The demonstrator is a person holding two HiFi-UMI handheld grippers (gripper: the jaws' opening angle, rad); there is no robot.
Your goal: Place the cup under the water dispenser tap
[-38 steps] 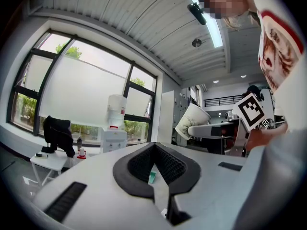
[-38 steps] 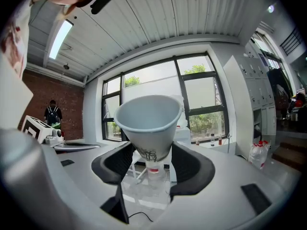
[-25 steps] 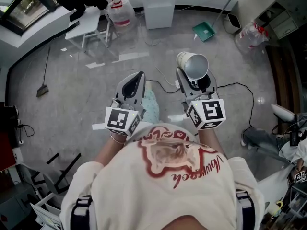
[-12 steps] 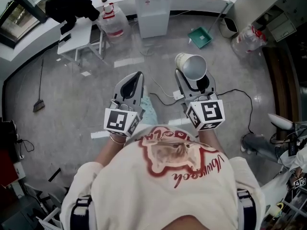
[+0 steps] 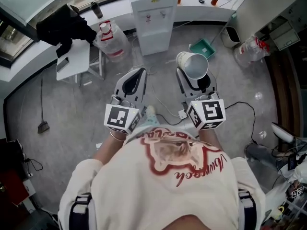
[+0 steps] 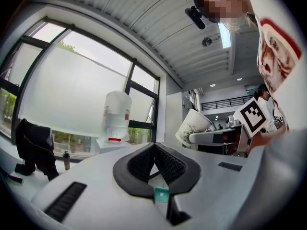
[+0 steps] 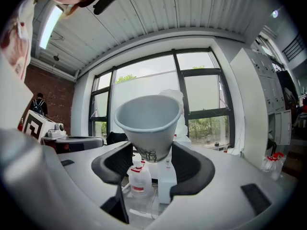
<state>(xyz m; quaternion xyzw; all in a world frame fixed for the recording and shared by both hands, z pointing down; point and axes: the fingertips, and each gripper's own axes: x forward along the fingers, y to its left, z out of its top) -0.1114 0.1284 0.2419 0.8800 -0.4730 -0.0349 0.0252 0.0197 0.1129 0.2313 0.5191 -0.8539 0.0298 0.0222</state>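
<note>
A white paper cup (image 5: 193,65) with a dark print is tilted forward, its mouth open upward, and my right gripper (image 5: 192,76) is shut on its base. In the right gripper view the cup (image 7: 148,123) fills the gap between the jaws. The white water dispenser (image 5: 151,14) stands on the floor ahead, slightly left of the cup, and its body (image 7: 168,178) shows below the cup. My left gripper (image 5: 134,78) is held beside the right one, shut with nothing in it. From the left gripper view the dispenser's bottle (image 6: 115,116) and the cup (image 6: 194,126) are visible.
A spare water jug (image 5: 113,41) stands left of the dispenser, next to a small white table (image 5: 76,60) with a black bundle (image 5: 61,27) on it. A green dustpan (image 5: 203,47) lies to the dispenser's right. Cables (image 5: 242,105) cross the floor, and a broom (image 5: 42,113) lies far left.
The dispenser, jug and table have slid nearer in the head view as the person walks toward them. Both grippers keep their pose, with the cup still held.
</note>
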